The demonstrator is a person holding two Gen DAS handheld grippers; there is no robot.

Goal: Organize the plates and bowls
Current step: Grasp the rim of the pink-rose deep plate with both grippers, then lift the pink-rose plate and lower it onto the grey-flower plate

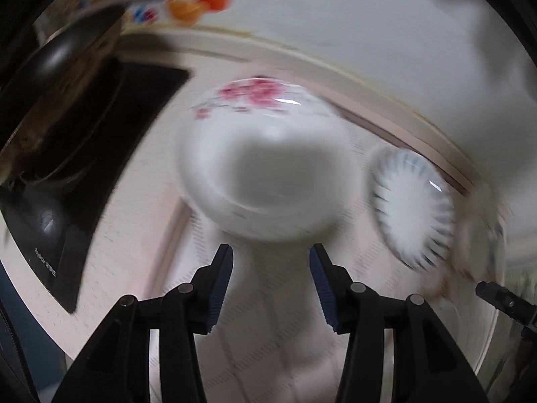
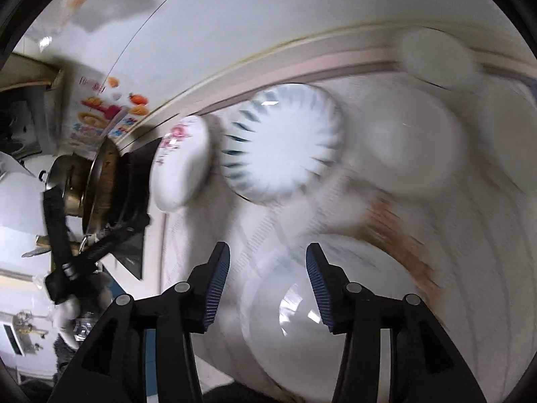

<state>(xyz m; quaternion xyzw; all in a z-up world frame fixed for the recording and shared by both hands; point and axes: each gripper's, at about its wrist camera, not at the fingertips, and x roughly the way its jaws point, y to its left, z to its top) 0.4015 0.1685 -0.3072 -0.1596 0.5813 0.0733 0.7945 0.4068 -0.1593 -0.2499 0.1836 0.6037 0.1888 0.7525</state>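
Both views are motion-blurred. In the left wrist view a white bowl with pink flowers (image 1: 265, 161) sits on the pale table just ahead of my open, empty left gripper (image 1: 271, 262). A white bowl with blue stripes (image 1: 412, 208) is to its right. In the right wrist view my right gripper (image 2: 267, 262) is open and empty above a white plate (image 2: 302, 319) close below. The blue-striped bowl (image 2: 282, 144) is ahead, the pink-flowered bowl (image 2: 181, 164) to its left, and a plain white bowl (image 2: 412, 141) to its right.
A black stove with a metal pot (image 2: 97, 181) stands left of the dishes; it also shows in the left wrist view (image 1: 67, 141). A wall (image 1: 335, 16) runs behind the table. The other gripper's tip (image 1: 503, 299) shows at the right edge. A brown patch (image 2: 399, 231) marks the table.
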